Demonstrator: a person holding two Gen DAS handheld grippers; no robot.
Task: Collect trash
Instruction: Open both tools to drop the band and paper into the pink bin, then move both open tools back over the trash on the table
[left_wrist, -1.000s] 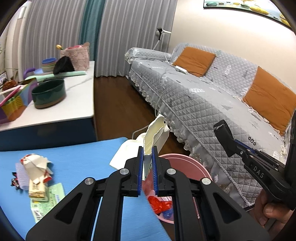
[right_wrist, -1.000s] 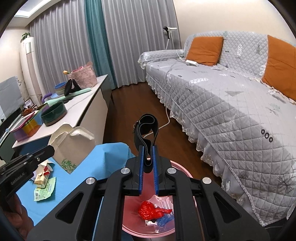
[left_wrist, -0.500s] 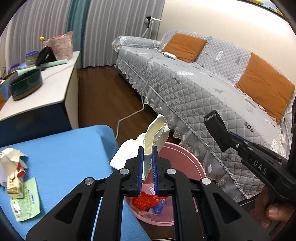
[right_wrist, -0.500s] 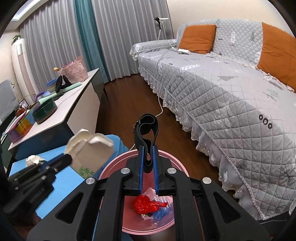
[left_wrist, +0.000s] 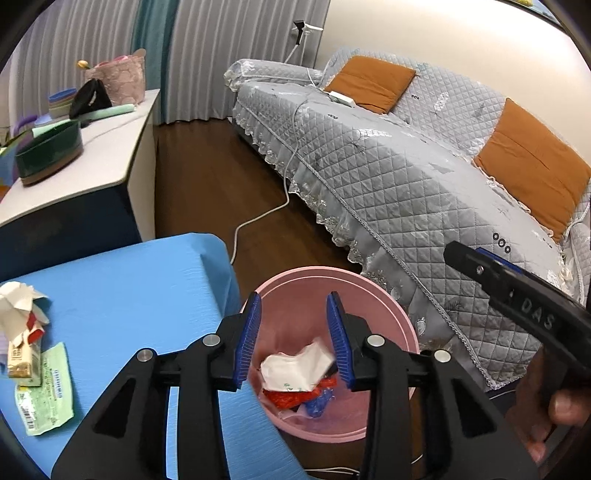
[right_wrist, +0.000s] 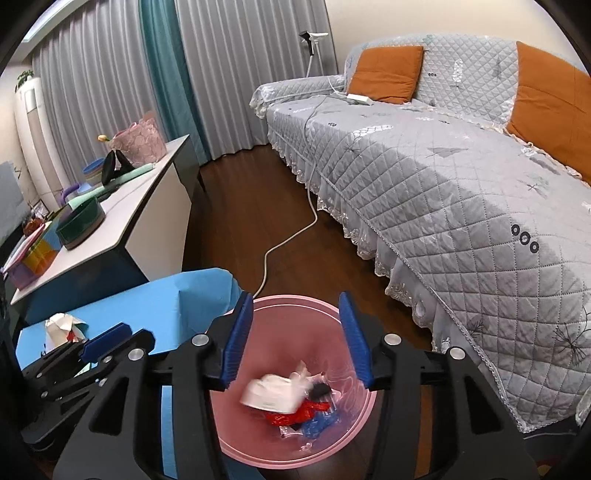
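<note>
Both grippers I hold over the pink bin (left_wrist: 380, 295): my left gripper (left_wrist: 293, 339) and my right gripper (right_wrist: 297, 334) have jaws opening, nothing pressed between the blue pads. A white paper bag (left_wrist: 295, 369) lies loose inside the bin on red (right_wrist: 291, 417) and blue wrappers (right_wrist: 317, 422), blurred in the right wrist view, with a small black piece (right_wrist: 319, 388) beside it. More trash, a crumpled white paper (left_wrist: 20, 306) and a green slip (left_wrist: 46, 395), sits on the blue table (left_wrist: 129, 295) left of the bin; grey sofa (left_wrist: 388, 166) behind.
</note>
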